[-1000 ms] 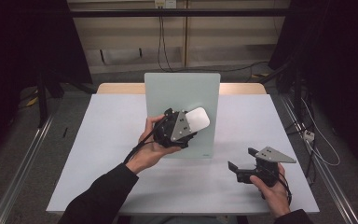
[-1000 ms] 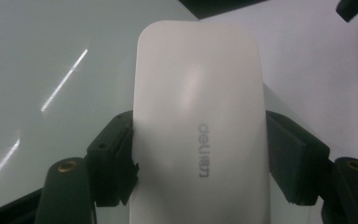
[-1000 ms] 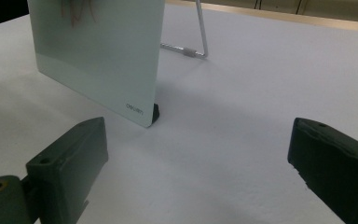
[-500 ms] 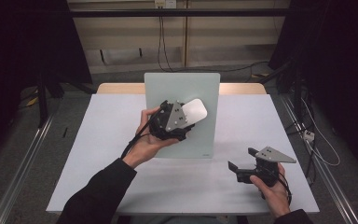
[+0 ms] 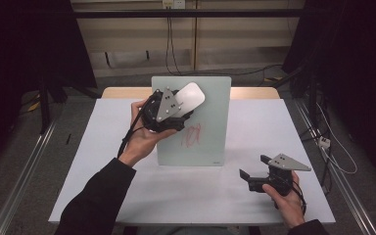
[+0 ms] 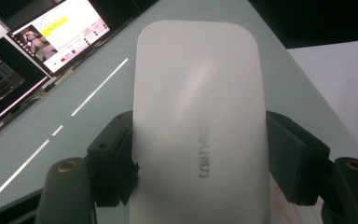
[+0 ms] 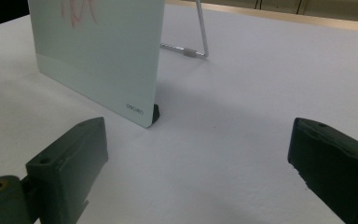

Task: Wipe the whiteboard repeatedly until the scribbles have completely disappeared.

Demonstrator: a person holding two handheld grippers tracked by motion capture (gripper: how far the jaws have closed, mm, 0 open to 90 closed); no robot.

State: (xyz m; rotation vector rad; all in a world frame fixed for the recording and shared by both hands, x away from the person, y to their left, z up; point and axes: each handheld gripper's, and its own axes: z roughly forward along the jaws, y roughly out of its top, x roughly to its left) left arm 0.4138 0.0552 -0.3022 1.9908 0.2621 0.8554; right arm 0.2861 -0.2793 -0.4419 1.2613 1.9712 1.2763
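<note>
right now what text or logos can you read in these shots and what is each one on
"deli" with further small characters, faint grey print: on the white eraser held in the left gripper.
"deli": small logo at the bottom corner of the glass board.
Red scribble on the board: marker strokes, no readable word.
Monitor screens reflected in the board: text too small and blurred to read.

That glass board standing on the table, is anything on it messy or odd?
Yes: the glass board carries a red scribble near its middle, with the rest clean. The left gripper holds a white eraser against the upper part of the board, above the scribble. The board itself stands upright and looks undamaged.
</note>
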